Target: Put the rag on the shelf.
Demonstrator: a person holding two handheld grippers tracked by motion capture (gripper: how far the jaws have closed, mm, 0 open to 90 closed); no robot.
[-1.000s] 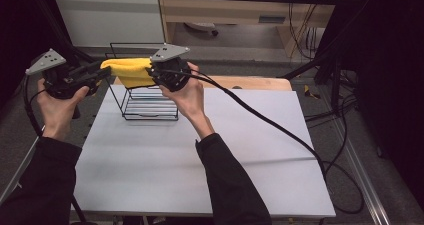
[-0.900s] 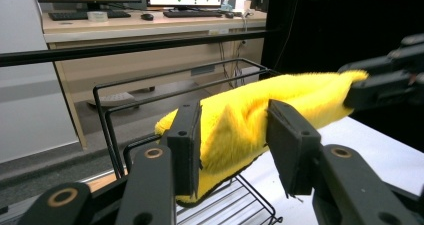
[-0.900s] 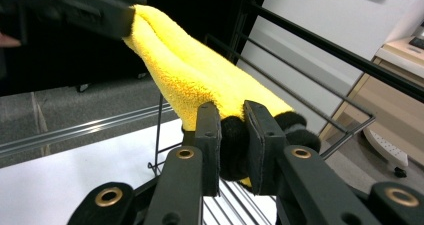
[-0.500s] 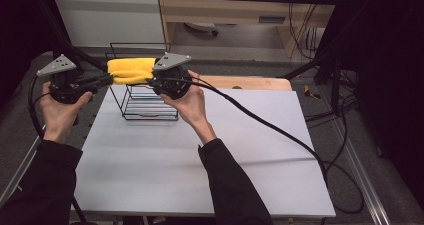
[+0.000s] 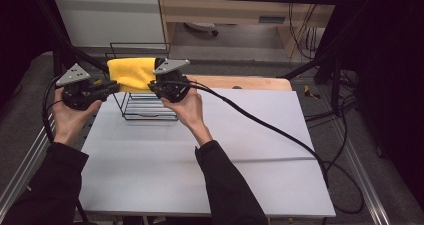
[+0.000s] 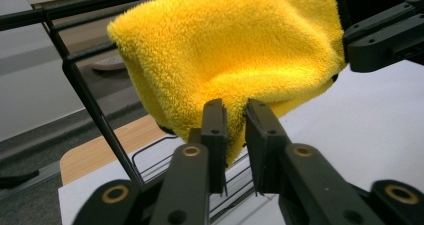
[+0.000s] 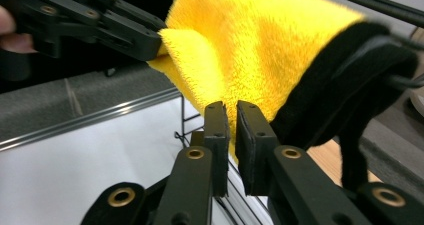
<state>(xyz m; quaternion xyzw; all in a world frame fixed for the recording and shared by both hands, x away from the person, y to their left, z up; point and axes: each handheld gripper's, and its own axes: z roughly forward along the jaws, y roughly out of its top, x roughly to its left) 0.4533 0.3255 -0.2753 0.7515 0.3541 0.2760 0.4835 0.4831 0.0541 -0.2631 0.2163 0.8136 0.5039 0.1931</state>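
Note:
A fluffy yellow cloth (image 5: 132, 74) hangs stretched level between my two grippers, just above the top of a black wire rack (image 5: 148, 108). My left gripper (image 5: 113, 87) is shut on the cloth's left lower edge; in the left gripper view its jaws pinch the cloth (image 6: 235, 45) at the left gripper (image 6: 235, 116). My right gripper (image 5: 153, 87) is shut on the other end, seen close as the right gripper (image 7: 231, 116) biting the cloth (image 7: 250, 50). A black band (image 7: 345, 85) runs along that end of the cloth.
The wire rack stands at the back left of the white table (image 5: 200, 175). A thick black cable (image 5: 280, 135) trails from the right gripper across the table and off its right side. A wooden strip (image 5: 250, 82) borders the far edge.
The cloth, tilted and bunched a second ago, now hangs level and spread between the grippers. Both hands have shifted slightly while keeping hold.

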